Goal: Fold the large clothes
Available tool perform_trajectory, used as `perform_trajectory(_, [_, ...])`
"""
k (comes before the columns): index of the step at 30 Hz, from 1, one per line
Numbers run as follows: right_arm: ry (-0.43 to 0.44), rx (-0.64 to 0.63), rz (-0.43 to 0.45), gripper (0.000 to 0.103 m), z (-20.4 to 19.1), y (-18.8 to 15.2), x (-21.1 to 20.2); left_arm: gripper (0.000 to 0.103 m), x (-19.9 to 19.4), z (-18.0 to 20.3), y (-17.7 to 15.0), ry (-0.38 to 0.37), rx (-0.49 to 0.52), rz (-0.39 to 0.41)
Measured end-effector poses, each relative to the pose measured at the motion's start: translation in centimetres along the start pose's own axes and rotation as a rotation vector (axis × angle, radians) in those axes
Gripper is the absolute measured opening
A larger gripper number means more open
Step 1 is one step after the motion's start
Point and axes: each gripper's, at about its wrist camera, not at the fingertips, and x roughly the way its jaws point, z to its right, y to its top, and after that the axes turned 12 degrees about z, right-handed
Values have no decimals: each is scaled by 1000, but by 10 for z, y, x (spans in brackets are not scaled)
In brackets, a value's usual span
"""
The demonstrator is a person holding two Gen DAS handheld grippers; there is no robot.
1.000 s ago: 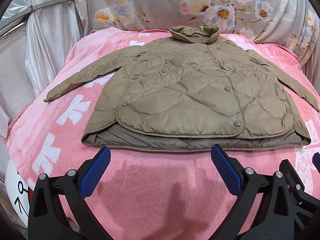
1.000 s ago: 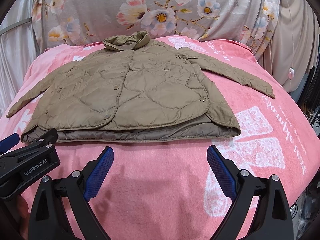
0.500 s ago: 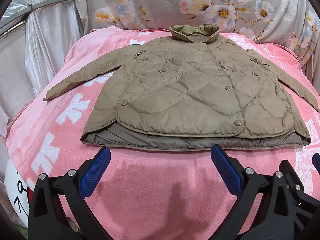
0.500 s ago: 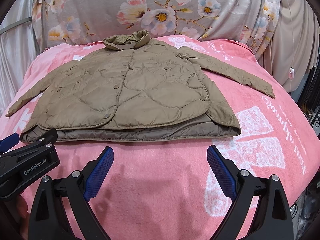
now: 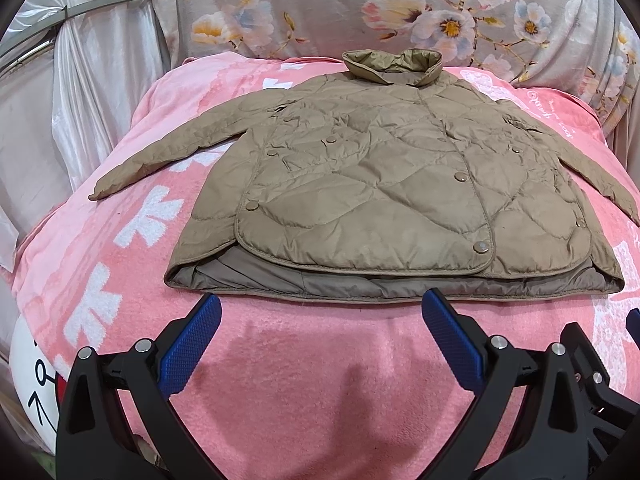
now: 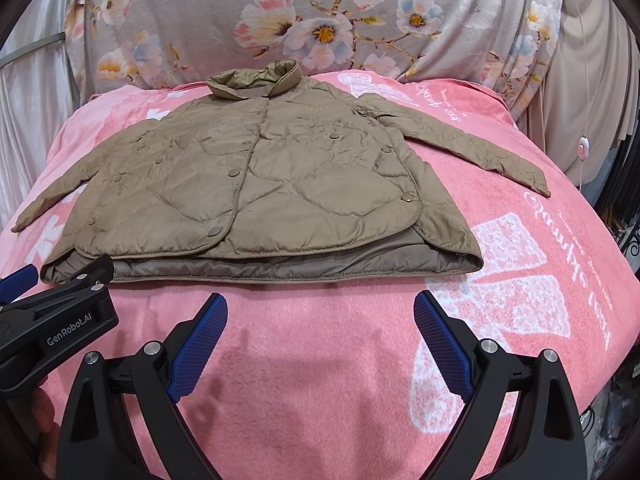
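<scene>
A tan quilted jacket (image 5: 384, 184) lies flat and buttoned on a pink blanket (image 5: 300, 380), collar at the far side, both sleeves spread out sideways. It also shows in the right wrist view (image 6: 256, 196). My left gripper (image 5: 320, 312) is open and empty, just short of the jacket's near hem. My right gripper (image 6: 320, 316) is open and empty, also just short of the hem, to the right of the left gripper (image 6: 52, 312).
A floral cloth (image 6: 320, 20) covers the back behind the blanket. Silver curtains (image 5: 60, 100) hang at the left. Beige curtains and a white cord switch (image 6: 583, 148) are at the right. The blanket drops off at the left and right edges.
</scene>
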Motion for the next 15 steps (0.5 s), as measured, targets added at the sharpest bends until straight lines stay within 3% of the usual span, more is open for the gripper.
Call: perform_trajectory(15, [-1, 0, 0, 92, -1, 0, 1, 98, 0, -1, 0, -3, 0, -1])
